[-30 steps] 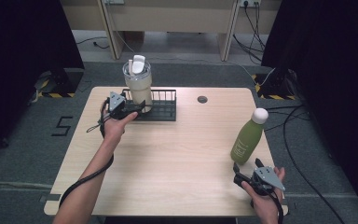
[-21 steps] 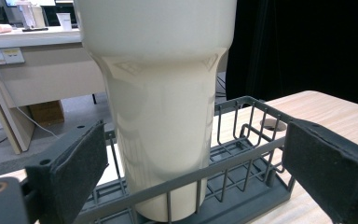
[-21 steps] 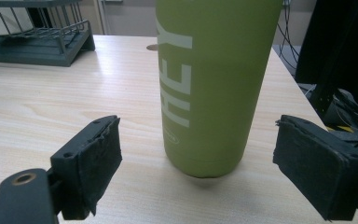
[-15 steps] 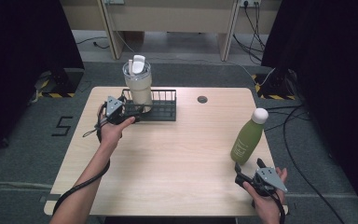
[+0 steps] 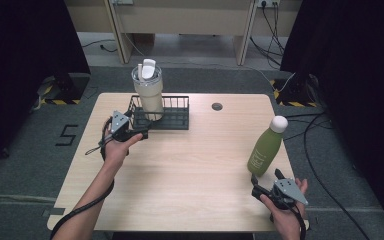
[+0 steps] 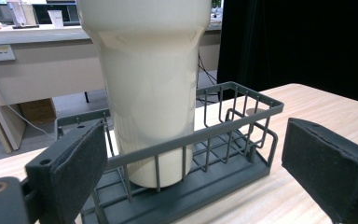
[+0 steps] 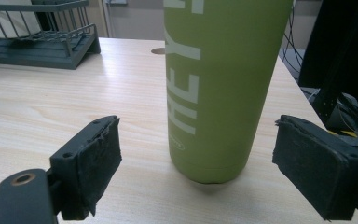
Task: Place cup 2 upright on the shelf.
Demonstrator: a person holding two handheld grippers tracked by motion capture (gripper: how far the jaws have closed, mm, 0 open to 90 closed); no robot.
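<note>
We hold the left gripper [image 5: 142, 134] just short of the wire rack [image 5: 175, 120], its jaws apart and empty, the cream tumbler [image 5: 149, 97] standing upright in the rack's left end. Our right gripper [image 5: 254, 184], jaws likewise spread and empty, faces the green bottle [image 5: 265, 150] upright on the worktop [image 5: 190, 170].

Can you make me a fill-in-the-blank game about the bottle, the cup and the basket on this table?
1. The tall cream tumbler stands inside the dark wire ____.
2. The green metal bottle has a round cap coloured ____.
3. The right gripper sits just in front of the bottle with its jaws ____.
4. The left gripper, open too, points at the ____ basket.

Missing words: basket; white; open; wire
</note>
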